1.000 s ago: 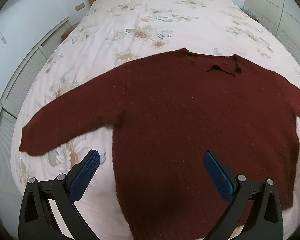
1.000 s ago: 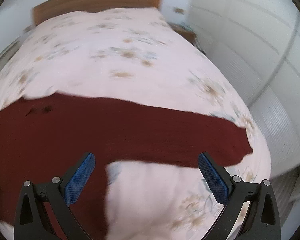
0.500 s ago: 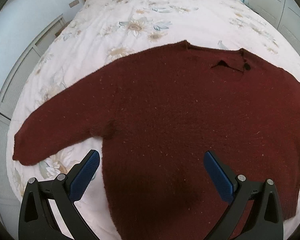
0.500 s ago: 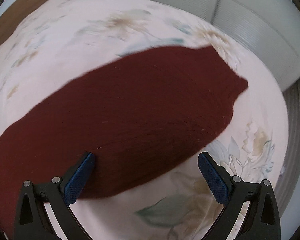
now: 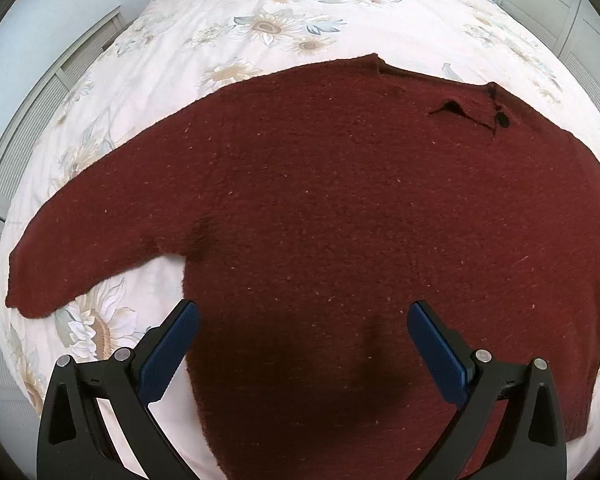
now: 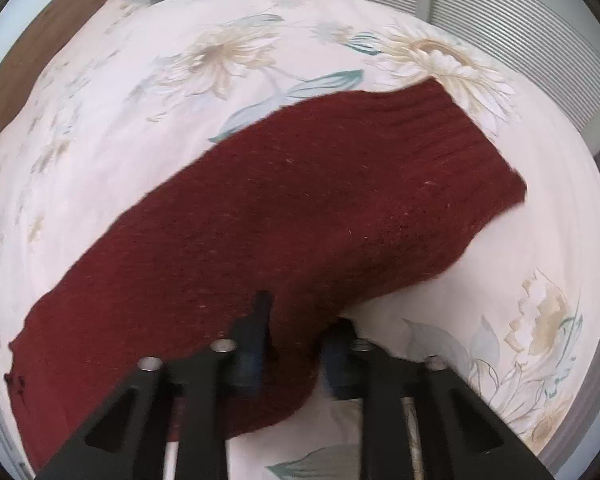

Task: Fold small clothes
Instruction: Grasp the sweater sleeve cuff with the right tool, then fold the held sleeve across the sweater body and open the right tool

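Observation:
A dark red knitted sweater (image 5: 340, 208) lies flat on the bed, neck away from me, its left sleeve (image 5: 80, 248) stretched out to the left. My left gripper (image 5: 300, 344) is open and empty above the sweater's lower body. In the right wrist view the right sleeve (image 6: 340, 200) runs diagonally, cuff at the upper right. My right gripper (image 6: 296, 340) has closed on the sleeve's lower edge, with red knit bunched between the blue pads.
The bed has a pale floral cover (image 5: 300, 12) and a wooden headboard (image 6: 28, 60). White slatted cupboard doors (image 6: 520, 20) stand close to the bed's right side, and similar panels (image 5: 40, 92) line the left side.
My right gripper dropped onto the right sleeve and shut on its lower edge. My left gripper moved forward and closer over the sweater's body and stayed open.

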